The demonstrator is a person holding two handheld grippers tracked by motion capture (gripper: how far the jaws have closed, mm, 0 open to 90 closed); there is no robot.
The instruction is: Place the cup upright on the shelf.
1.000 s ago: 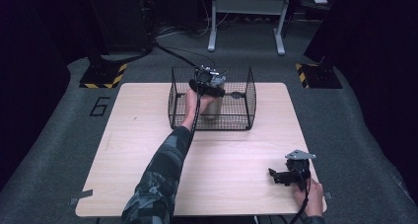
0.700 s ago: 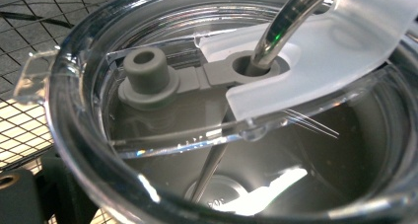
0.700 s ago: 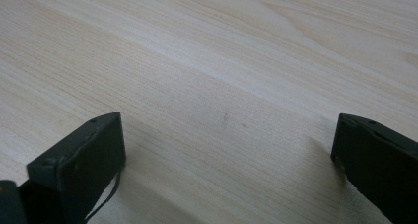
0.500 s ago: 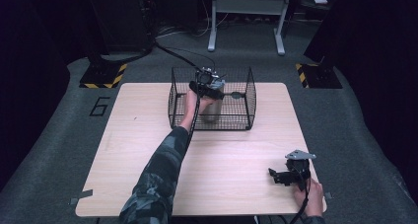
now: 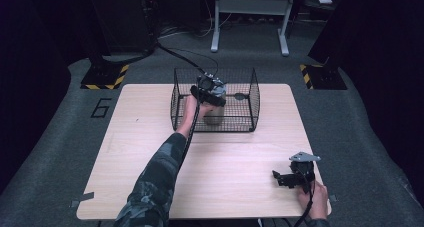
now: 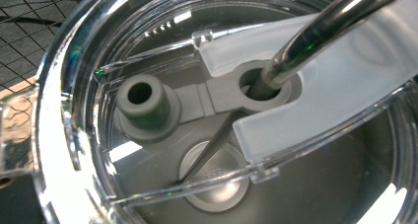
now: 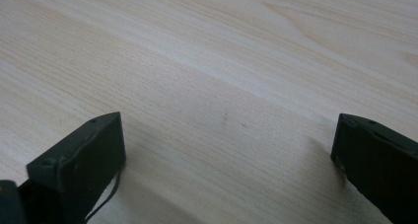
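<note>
Right claw (image 7: 226, 155) gapes on the table (image 5: 150, 137); left claw (image 5: 210, 87) (over tumbler (image 5: 214, 114)) unreadable

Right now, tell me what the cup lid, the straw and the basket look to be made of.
Cup lid: clear glossy plastic, apparently; see-through with bright glints. Straw: probably polished metal, with mirror-like reflections. Basket: thin black wire mesh, likely coated; the open grid shows.

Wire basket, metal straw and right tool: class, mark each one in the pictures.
wire basket (image 5: 252, 94), high view, right wall
metal straw (image 6: 315, 34), left gripper view, shaft
right tool (image 5: 281, 179), high view, between jaw tips
</note>
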